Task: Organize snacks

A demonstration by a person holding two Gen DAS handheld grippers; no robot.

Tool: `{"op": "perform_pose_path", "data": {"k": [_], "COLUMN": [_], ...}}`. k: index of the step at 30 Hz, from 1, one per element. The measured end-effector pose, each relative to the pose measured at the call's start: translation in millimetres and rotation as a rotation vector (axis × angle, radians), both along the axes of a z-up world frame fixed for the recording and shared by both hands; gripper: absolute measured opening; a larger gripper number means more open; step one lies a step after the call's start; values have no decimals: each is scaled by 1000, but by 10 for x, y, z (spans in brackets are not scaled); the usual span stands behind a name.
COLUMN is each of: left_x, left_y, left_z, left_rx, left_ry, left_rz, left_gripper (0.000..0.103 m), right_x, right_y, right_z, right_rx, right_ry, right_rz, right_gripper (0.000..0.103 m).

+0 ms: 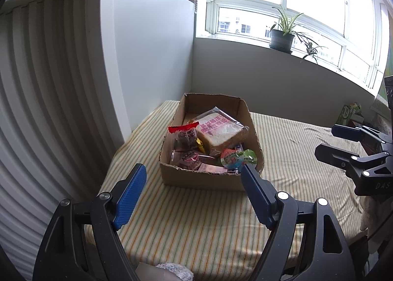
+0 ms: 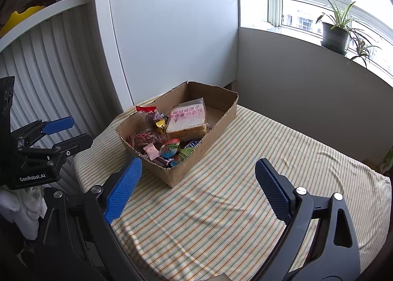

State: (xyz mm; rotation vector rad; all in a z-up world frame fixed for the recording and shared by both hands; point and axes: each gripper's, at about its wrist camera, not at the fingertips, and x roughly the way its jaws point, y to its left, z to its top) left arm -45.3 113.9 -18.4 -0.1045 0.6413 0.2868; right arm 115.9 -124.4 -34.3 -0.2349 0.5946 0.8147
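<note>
The left gripper (image 1: 194, 170) is held wide apart, with nothing between its blue pads, just in front of the cardboard box (image 1: 196, 180). The right gripper (image 2: 199, 165) is spread wide too and is empty, near the box's front corner. The snacks (image 2: 169, 133) are packed inside the box, with the wrapped bread (image 1: 221, 131) on top. The box is set on a striped cloth (image 2: 221, 219).

Matt corrugated cardboard box (image 1: 201, 179), glossy plastic wrappers (image 1: 222, 131), striped cloth (image 1: 196, 227)
</note>
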Motion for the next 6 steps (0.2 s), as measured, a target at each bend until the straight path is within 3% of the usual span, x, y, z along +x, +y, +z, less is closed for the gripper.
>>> {"op": "perform_pose_path", "data": {"k": [6], "left_x": [-9], "left_y": [-58], "left_z": [1], "left_rx": [27], "left_ry": [-11], "left_rz": [-7], "left_gripper": [79], "right_x": [6], "right_y": [-36], "right_z": [-10], "right_rx": [-1], "right_ry": [2], "right_rz": [-7], "right_gripper": [95]}}
